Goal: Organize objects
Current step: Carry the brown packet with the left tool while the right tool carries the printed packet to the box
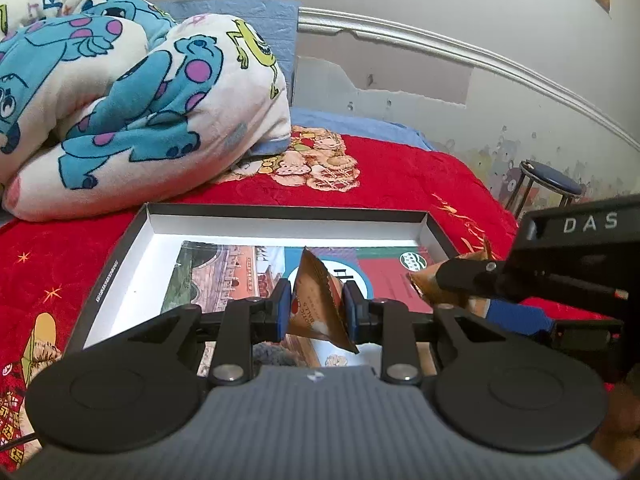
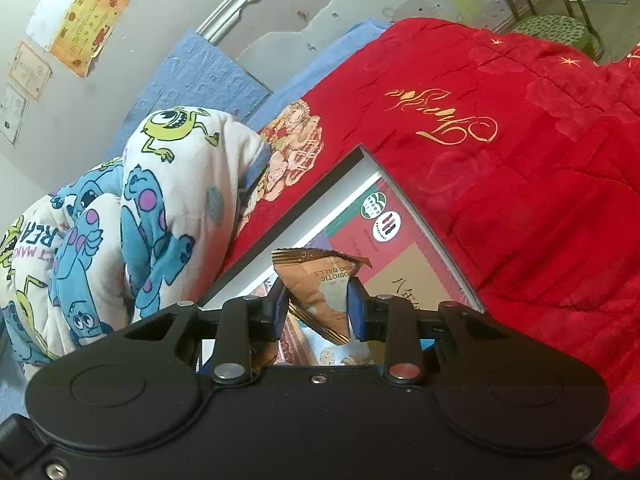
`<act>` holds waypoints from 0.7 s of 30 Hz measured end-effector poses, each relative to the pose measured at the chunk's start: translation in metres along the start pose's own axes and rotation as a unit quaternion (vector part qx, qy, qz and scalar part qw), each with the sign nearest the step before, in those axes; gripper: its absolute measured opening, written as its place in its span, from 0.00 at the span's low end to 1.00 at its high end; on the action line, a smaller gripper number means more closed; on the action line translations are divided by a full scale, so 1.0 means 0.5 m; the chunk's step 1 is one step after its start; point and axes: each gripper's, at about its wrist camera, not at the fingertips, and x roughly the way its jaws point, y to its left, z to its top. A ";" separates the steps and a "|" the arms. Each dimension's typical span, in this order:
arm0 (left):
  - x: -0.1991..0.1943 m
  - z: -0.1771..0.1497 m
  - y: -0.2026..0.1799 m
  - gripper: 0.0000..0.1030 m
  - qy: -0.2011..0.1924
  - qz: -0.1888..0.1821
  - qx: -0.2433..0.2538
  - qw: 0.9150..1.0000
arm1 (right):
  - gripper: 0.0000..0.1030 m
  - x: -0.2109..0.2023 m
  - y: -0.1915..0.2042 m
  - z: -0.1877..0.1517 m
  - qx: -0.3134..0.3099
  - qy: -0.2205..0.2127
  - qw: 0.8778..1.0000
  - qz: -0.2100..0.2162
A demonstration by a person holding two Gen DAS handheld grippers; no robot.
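My left gripper (image 1: 316, 308) is shut on a brown triangular snack packet (image 1: 314, 300), held upright over a shallow black box with a white inside (image 1: 280, 213). From the right, my right gripper (image 1: 460, 294) reaches in, shut on a second brown packet (image 1: 424, 283) near the box's right wall. In the right wrist view, that gripper (image 2: 318, 308) pinches its packet (image 2: 320, 280), printed "choc balls", between blue pads above the same box (image 2: 420, 224). Printed booklets (image 1: 224, 276) lie flat on the box floor.
The box rests on a red blanket (image 2: 520, 140) covering a bed. A bunched cartoon-print quilt (image 1: 120, 100) lies behind and left of the box. A wall (image 1: 440, 40) runs along the bed's far side, and a round stool (image 1: 552, 184) stands beyond the bed's end.
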 end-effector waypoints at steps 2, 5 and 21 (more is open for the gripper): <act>0.000 0.000 0.000 0.31 -0.001 0.000 0.001 1.000 | 0.29 0.001 0.000 0.000 0.000 0.000 1.000 -0.001; 0.001 0.003 0.004 0.31 0.000 -0.001 -0.004 1.000 | 0.29 0.002 -0.001 0.000 0.002 0.001 1.000 -0.002; -0.006 0.030 -0.002 0.31 -0.005 -0.003 0.004 1.000 | 0.29 -0.004 -0.003 0.001 0.001 -0.004 1.000 0.003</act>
